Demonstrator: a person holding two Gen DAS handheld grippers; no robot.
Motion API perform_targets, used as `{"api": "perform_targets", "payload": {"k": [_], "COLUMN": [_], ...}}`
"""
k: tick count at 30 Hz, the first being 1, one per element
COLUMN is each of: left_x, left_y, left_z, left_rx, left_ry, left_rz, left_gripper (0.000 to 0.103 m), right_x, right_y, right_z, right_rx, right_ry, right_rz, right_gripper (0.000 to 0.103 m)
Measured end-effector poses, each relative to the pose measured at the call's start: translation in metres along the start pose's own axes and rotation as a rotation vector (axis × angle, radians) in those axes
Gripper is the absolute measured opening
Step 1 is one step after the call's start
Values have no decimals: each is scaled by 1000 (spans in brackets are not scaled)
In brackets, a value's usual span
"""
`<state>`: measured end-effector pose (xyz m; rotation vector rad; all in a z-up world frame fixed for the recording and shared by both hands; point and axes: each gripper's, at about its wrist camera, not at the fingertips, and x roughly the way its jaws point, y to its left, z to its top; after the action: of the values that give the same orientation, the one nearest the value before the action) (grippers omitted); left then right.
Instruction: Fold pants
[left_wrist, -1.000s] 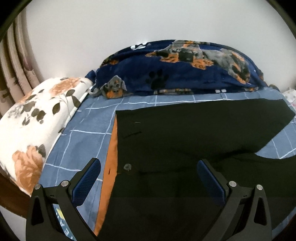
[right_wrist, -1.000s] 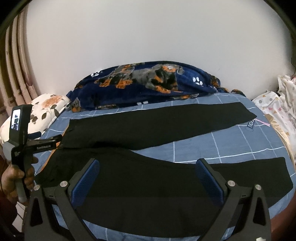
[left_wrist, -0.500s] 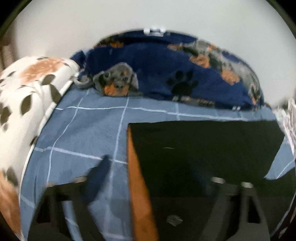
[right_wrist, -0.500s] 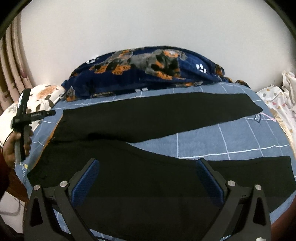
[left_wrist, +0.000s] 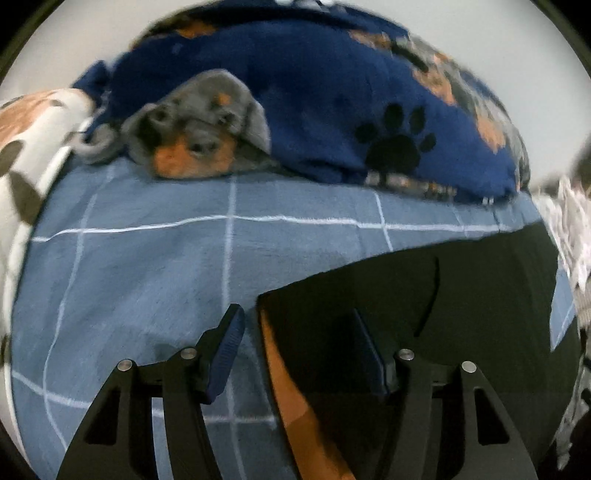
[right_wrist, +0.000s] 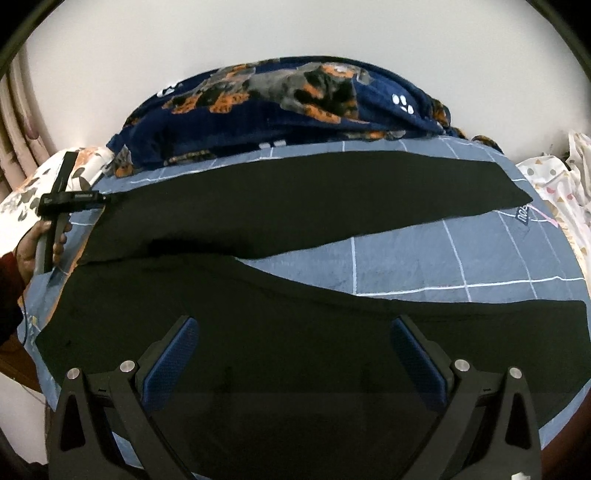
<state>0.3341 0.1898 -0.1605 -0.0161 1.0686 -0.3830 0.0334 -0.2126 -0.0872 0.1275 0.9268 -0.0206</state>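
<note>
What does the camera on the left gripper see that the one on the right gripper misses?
Only the left wrist view shows the orange lining at the waistband corner, framed by the open left gripper. Only the right wrist view shows both legs of the black pants spread apart, the polka-dot cloth, and the open right gripper. Both show the checked blue sheet, dog-print blanket and floral pillow.

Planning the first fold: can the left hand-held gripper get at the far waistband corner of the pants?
Probably yes: the left hand-held gripper is open with the pants corner between its fingers, nothing in the way.
</note>
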Motion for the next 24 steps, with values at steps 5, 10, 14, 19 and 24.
{"api": "perform_targets", "payload": {"k": [5,10,14,19,24], "left_x": [3,-13,-67,-127,-168], "left_y": [-7,-24,-56,-103,-127], "left_z": [7,-1,-20,-58,-98], "left_rx": [-9,11,39,117,109], "left_ry": [5,-61,-218,-355,-413], "left_rz": [0,62,27,-12,-98], "left_gripper": [20,9,8,8,8], "right_x": [4,11,13,41,94], "right_y": [2,-3,-30,-92,-114], "right_z": [1,7,35,82,124], "right_rx": [2,40,181,524,638], "right_ry": [5,24,10,16,91], "right_rz": [0,55,195,448,560], "right_gripper": [103,103,103,103,103]}}
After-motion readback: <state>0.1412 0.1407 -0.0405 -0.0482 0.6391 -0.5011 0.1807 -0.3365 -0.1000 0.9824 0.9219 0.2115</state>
